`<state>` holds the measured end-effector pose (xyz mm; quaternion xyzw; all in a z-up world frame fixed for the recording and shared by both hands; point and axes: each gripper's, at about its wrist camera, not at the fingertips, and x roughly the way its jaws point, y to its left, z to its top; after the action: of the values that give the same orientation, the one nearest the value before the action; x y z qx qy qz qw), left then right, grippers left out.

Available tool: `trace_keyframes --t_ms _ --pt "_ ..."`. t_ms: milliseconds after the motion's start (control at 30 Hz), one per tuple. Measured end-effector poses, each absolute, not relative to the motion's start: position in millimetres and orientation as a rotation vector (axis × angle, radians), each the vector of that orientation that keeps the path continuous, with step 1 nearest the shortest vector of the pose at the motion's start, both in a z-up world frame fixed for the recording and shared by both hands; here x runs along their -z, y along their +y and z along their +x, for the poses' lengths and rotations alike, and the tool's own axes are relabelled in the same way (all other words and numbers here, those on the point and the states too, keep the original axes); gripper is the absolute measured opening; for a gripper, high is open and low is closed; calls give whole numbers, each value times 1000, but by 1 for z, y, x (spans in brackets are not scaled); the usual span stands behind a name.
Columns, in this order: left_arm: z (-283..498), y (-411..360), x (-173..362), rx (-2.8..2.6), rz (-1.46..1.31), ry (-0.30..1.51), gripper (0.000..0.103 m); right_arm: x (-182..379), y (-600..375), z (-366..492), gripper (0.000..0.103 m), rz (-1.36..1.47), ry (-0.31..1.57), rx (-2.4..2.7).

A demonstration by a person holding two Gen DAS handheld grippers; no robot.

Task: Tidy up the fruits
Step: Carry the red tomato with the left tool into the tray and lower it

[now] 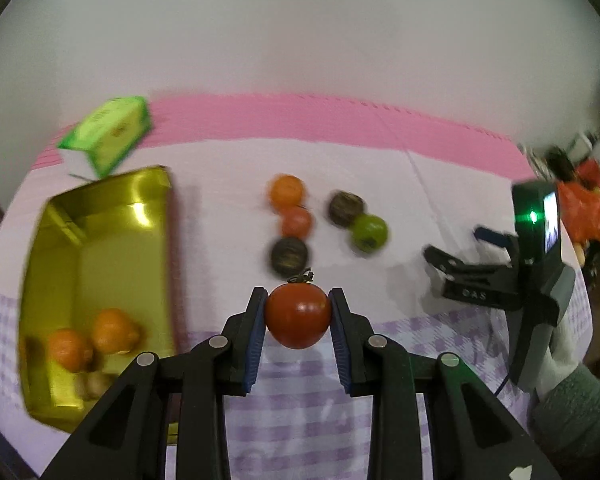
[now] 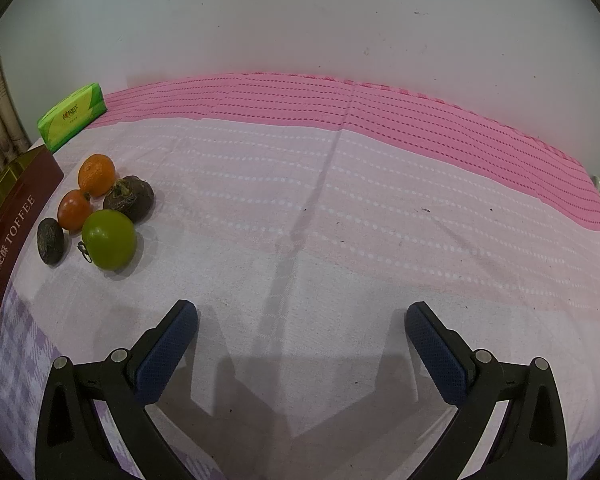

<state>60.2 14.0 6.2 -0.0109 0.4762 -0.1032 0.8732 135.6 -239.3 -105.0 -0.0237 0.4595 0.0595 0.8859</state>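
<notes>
Left gripper (image 1: 298, 316) angled down, fingers clamped on red tomato (image 1: 297, 315). Right gripper (image 2: 300, 340) angled down above the counter (image 2: 340, 240), fingers wide apart, holding nothing.

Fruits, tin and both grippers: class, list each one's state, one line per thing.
Left gripper: shut on the red tomato, lifted.
Right gripper: open, empty.
Gold tin: open, two oranges inside.
Green fruit: loose on the cloth.
Tissue pack: closed.

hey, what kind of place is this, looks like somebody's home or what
Probably a home: a table under a pink-and-lilac cloth against a plain wall, loose fruit beside a gold toffee tin, and a green tissue pack.
</notes>
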Motion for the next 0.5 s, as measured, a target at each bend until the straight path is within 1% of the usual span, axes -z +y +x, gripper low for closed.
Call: trace_keyframes --t_ms 200,500 --pt "52 72 -19 95 -71 964 27 105 -239 135 103 -49 956 -124" --pt "38 126 -1 -37 -116 1012 27 105 -239 136 103 -49 956 -124"
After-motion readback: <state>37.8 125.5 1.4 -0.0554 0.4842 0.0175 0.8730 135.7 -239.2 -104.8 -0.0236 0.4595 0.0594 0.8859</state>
